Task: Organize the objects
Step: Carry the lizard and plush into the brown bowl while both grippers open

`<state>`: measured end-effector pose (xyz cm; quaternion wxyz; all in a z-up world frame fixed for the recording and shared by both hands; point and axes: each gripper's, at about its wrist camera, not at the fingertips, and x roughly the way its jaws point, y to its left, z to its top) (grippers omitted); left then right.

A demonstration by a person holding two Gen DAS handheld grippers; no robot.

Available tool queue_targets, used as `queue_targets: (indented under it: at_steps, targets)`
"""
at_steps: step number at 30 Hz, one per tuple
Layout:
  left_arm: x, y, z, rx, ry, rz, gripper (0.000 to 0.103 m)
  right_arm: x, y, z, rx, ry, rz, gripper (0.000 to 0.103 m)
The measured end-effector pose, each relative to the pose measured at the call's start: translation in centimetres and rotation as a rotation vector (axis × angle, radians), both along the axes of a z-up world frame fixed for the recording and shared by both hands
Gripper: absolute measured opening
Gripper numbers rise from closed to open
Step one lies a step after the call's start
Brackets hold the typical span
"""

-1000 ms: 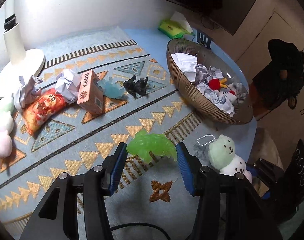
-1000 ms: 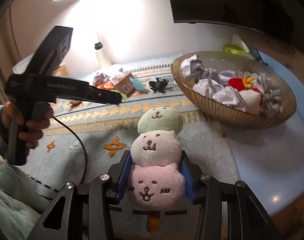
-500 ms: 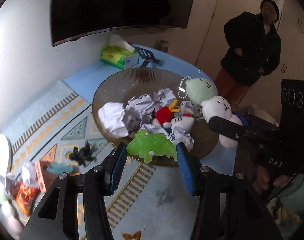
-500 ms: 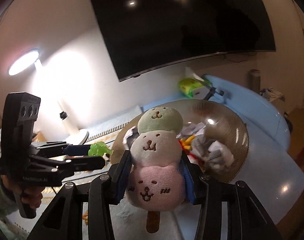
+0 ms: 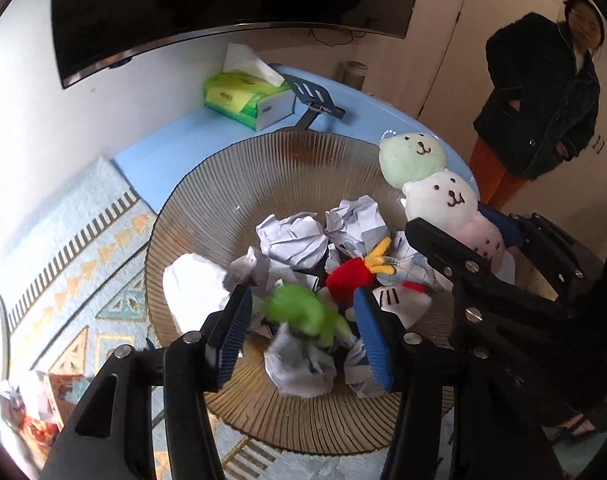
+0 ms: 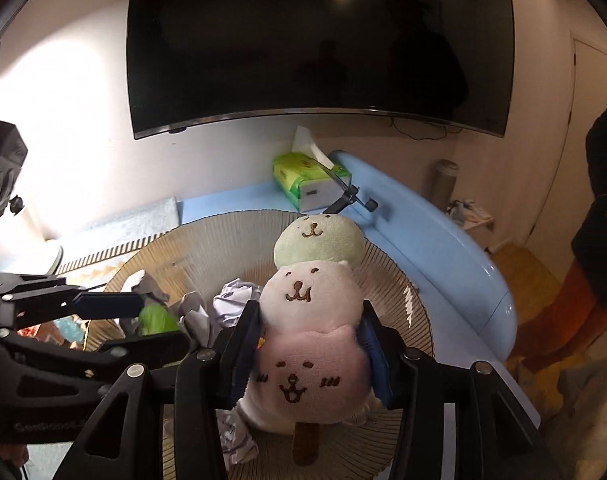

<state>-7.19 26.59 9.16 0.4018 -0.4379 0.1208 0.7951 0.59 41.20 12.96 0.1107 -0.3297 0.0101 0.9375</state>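
Note:
A ribbed brown glass bowl (image 5: 303,168) holds crumpled paper balls (image 5: 293,236), a red and white plush (image 5: 349,278) and a green dinosaur toy (image 5: 303,312). My left gripper (image 5: 303,324) is open above the bowl; the green toy is blurred between its blue pads and apart from them. My right gripper (image 6: 307,344) is shut on a three-ball plush skewer (image 6: 307,312), green, white and pink, held over the bowl (image 6: 207,240). The skewer also shows in the left wrist view (image 5: 435,188).
A green tissue box (image 5: 247,100) and a black phone stand (image 5: 315,100) sit on the blue table behind the bowl. A patterned mat (image 5: 63,240) lies left with a snack bag and box (image 5: 59,392). A person (image 5: 543,112) stands at right.
Both grippers moved over the bowl. My left gripper opened wider and the green dinosaur dropped out of it toward the paper balls. The right gripper still holds the skewer.

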Motion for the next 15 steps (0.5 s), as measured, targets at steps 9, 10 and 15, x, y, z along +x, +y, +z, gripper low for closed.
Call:
queue_targets:
  at_steps: [9,10,15]
  targets:
    - [1.8,-9.0,3.5,0.074,0.087,0.118,0.081,3.3,-0.8,1.8,-0.028,0.100,-0.005,0.087]
    - [1.9,-10.2,3.7,0.069,0.094,0.147,0.081,3.6,-1.2,2.1,-0.034,0.105,0.003,0.087]
    - [2.8,-16.1,3.6,0.018,0.100,0.330,0.082,4.7,-4.0,2.9,-0.081,0.082,0.015,0.087]
